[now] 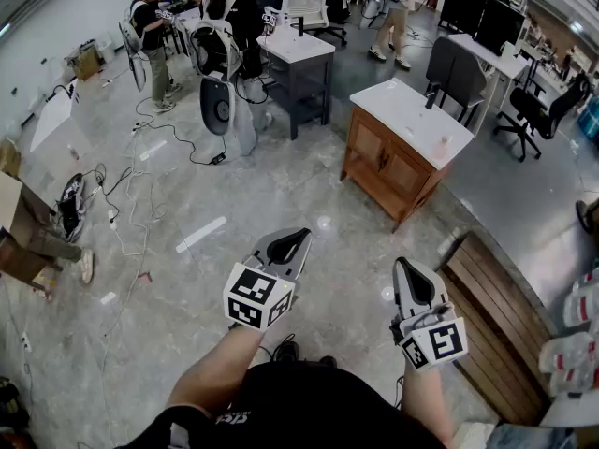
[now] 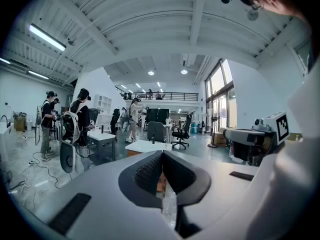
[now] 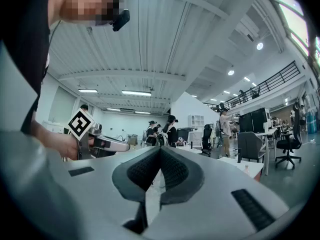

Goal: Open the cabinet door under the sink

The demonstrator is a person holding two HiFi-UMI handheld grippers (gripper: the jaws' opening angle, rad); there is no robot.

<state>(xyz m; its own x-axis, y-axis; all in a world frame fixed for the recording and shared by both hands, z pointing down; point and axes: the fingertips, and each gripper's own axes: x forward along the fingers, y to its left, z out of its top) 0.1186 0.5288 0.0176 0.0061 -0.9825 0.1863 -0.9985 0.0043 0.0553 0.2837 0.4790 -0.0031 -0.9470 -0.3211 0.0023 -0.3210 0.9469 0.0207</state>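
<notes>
The glossy grey floor (image 1: 309,204) carries a wooden cabinet (image 1: 384,162) with a white top at far right. Loose cables (image 1: 122,190) trail across its left, a white strip (image 1: 200,234) lies between, and slatted wooden boards (image 1: 496,316) lie near right.

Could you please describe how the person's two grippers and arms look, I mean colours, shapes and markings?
Both the left gripper and right gripper have light grey wedge-shaped shells tapering to the tip, with black ribbed pads inside. Each carries a white cube with black square markers. The person wears a black short-sleeved shirt; the forearms are bare.
</notes>
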